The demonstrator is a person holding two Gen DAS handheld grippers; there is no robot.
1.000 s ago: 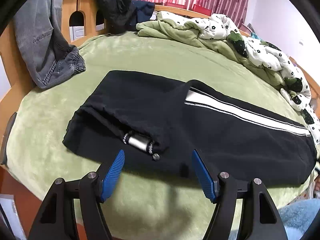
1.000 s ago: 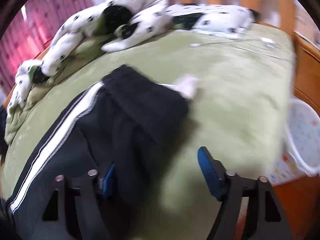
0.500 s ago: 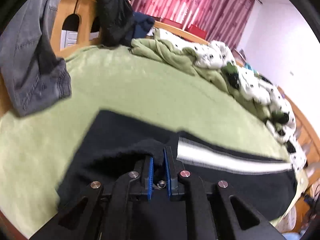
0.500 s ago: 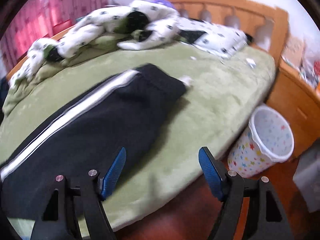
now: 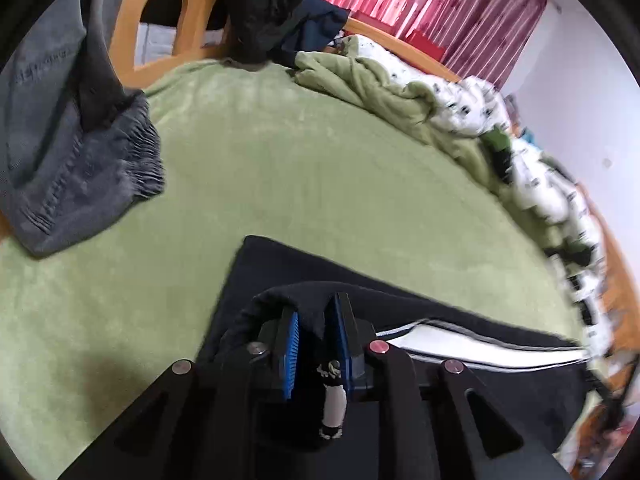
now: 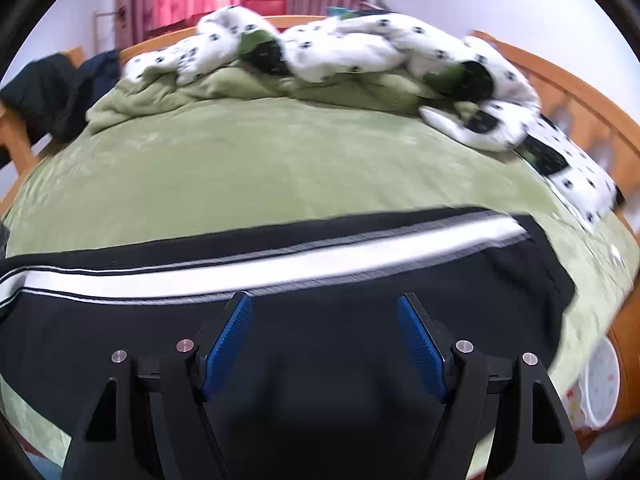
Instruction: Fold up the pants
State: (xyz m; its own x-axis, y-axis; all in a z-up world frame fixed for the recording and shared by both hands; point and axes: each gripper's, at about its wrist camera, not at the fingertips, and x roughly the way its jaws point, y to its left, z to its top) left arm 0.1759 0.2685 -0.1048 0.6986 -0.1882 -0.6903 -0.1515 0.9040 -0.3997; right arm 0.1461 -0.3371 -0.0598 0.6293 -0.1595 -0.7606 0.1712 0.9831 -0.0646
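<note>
Black pants (image 5: pixel 304 272) with a white side stripe (image 6: pixel 280 268) lie lengthwise on the green bed cover (image 5: pixel 320 168). My left gripper (image 5: pixel 316 312) pinches a raised fold of the waistband between its blue pads. Its jaws are opening slightly, with the fabric still between them. The drawstring's silver tip (image 5: pixel 334 400) hangs just behind the pads. My right gripper (image 6: pixel 324 308) hovers open above the black leg (image 6: pixel 120 320), just below the stripe, with nothing between its fingers. The cuff end (image 6: pixel 532 264) lies to its right.
Grey jeans (image 5: pixel 68 140) and a dark jacket (image 5: pixel 264 8) hang over the wooden footboard. A spotted white and green quilt (image 6: pixel 360 52) is bunched along the bed's far side. A patterned waste bin (image 6: pixel 600 388) stands on the floor by the bed's right edge.
My left gripper went from open in front of the waistband to pinching it, and has raised that fold. The right gripper swung from the cuff end to over the leg, still open.
</note>
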